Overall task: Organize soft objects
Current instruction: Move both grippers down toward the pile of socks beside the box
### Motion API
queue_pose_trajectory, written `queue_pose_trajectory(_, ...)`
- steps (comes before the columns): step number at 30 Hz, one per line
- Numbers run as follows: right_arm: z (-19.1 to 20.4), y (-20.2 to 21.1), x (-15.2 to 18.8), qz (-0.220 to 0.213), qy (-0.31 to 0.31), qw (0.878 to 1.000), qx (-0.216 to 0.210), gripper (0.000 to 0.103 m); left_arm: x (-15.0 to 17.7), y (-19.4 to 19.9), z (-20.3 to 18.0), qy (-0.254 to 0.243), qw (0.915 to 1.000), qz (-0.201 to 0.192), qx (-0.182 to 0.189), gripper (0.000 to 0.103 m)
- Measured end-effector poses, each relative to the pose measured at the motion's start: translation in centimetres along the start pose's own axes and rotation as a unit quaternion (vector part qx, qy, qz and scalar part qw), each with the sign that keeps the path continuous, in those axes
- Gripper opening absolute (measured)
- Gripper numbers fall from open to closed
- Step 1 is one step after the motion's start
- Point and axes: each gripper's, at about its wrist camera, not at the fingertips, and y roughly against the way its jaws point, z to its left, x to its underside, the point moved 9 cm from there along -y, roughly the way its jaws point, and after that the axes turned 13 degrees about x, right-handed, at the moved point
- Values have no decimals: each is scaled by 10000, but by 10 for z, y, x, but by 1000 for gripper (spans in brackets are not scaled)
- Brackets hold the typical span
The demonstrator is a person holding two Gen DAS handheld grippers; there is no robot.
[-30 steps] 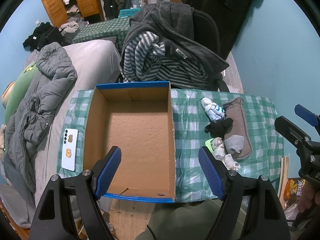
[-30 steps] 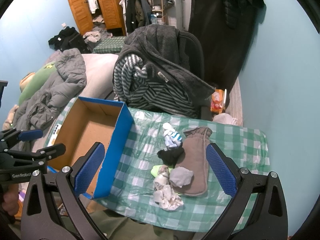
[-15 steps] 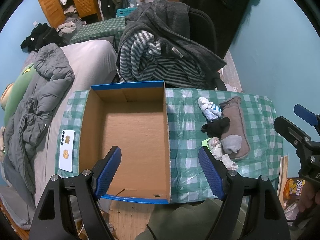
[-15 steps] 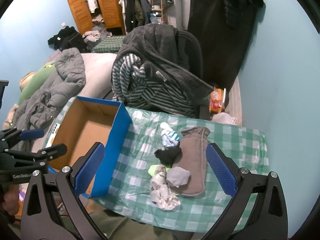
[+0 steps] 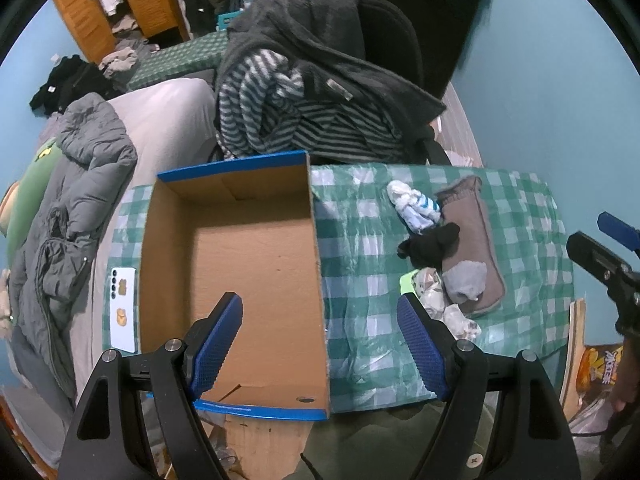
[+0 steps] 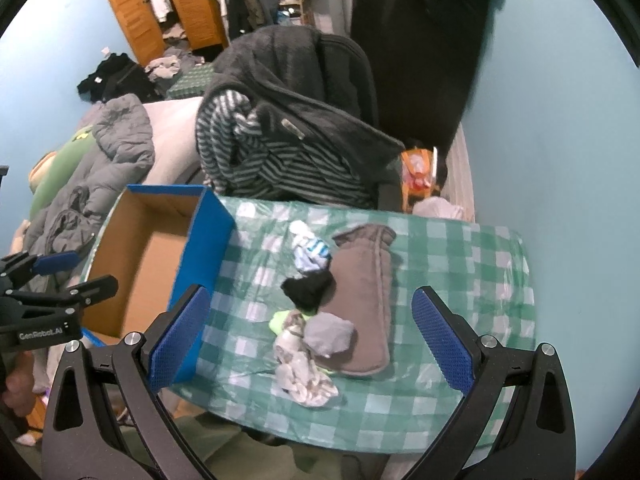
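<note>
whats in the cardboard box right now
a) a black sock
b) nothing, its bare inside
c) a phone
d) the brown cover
b: the cardboard box shows only its bare brown floor, while the black sock and the brown cover lie on the checked tablecloth beside it.

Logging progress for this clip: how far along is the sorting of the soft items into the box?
Nothing looks done: the cardboard box is empty. Nothing is in hand either; the left tool and the right tool are both open and hold nothing. Everything is left: the brown pouch, black sock, striped sock, grey sock and patterned sock lie piled on the checked tablecloth.
</note>
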Motion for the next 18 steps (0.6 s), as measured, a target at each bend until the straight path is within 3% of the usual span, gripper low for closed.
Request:
queue_pose_trajectory(9, -16, -32, 18, 250, 158, 9995, 72, 101, 7, -41, -23, -174, 9990, 392, 93, 81)
queue_pose_trajectory(18, -12, -70, 41, 473, 481, 9976, -126, 100, 14, -75, -40, -325, 9974, 631, 117, 81)
